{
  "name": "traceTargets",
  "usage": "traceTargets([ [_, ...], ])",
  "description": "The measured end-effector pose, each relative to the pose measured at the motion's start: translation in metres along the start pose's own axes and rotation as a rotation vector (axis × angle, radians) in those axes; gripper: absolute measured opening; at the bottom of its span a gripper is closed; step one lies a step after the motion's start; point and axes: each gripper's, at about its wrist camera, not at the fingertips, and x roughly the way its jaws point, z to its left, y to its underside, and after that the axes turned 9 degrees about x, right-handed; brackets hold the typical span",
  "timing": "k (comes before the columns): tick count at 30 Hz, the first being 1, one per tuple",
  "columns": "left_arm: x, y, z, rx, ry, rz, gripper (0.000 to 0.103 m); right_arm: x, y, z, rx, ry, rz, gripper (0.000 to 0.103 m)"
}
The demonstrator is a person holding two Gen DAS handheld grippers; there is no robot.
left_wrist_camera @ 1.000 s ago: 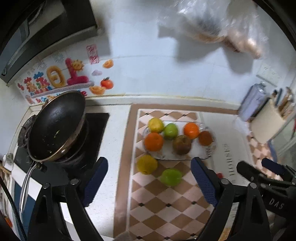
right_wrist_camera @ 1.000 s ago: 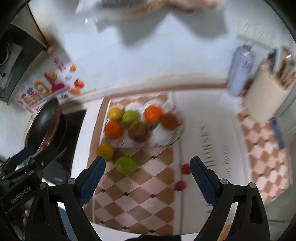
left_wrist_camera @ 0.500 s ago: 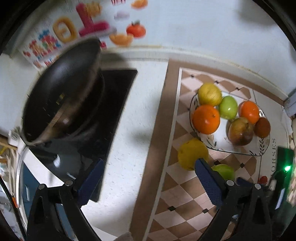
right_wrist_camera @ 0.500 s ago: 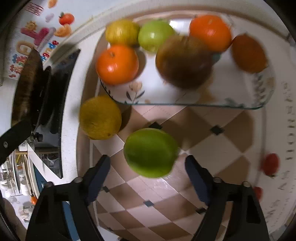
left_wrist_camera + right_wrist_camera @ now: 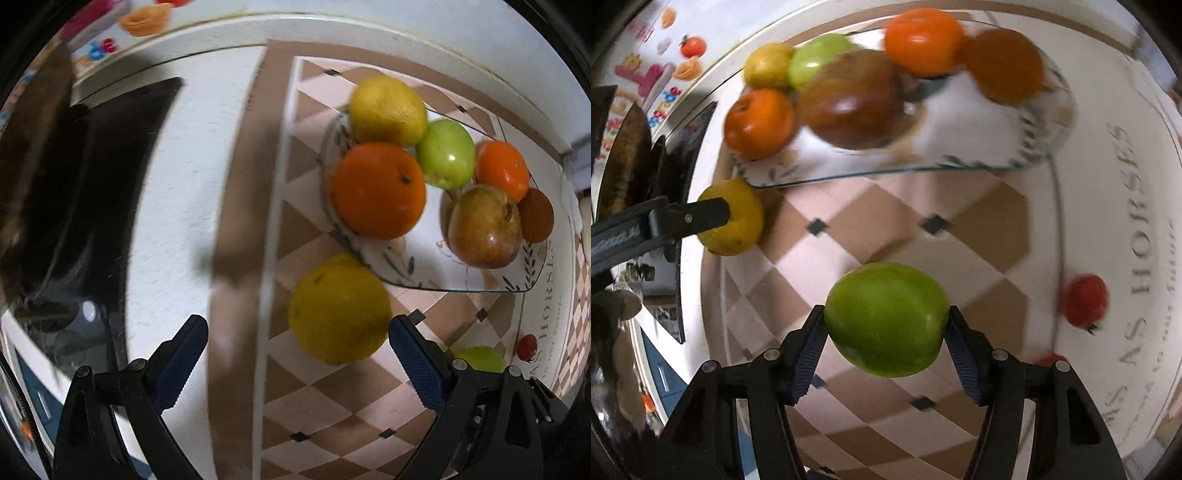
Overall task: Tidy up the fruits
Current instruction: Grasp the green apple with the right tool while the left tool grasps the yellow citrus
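A glass plate (image 5: 424,266) on the checked mat holds several fruits: a yellow one (image 5: 388,110), an orange (image 5: 380,190), a green apple (image 5: 447,153), a brownish pear (image 5: 485,225) and others. A loose yellow fruit (image 5: 340,308) lies in front of the plate; my left gripper (image 5: 295,354) is open with the fruit between its fingers, not touching. My right gripper (image 5: 886,336) is shut on a green apple (image 5: 886,317), its pads touching both sides. The plate (image 5: 960,166) and yellow fruit (image 5: 738,221) also show in the right wrist view.
A black pan on a stove (image 5: 55,184) stands to the left. Two small red fruits (image 5: 1086,299) lie on the mat's right part. The wall with stickers (image 5: 657,74) runs behind the plate.
Both grippers have moved down and closer to the mat. The right gripper has closed on the green apple. The left gripper has come around the yellow fruit.
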Motion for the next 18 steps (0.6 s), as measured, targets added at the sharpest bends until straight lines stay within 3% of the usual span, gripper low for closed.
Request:
traceTargets([
  [5, 0.009, -0.005, -0.017, 0.074, 0.0, -0.009, 0.087, -0.003, 0.0, -0.022, 0.038, 0.008, -0.002, 0.066],
  [7, 0.013, -0.005, -0.021, 0.086, 0.02, -0.002, 0.062, -0.004, 0.0, -0.023, 0.041, 0.009, -0.001, 0.066],
  [18, -0.006, 0.019, -0.023, 0.046, 0.05, -0.069, 0.061, -0.017, 0.001, -0.018, 0.015, -0.009, -0.04, 0.066],
])
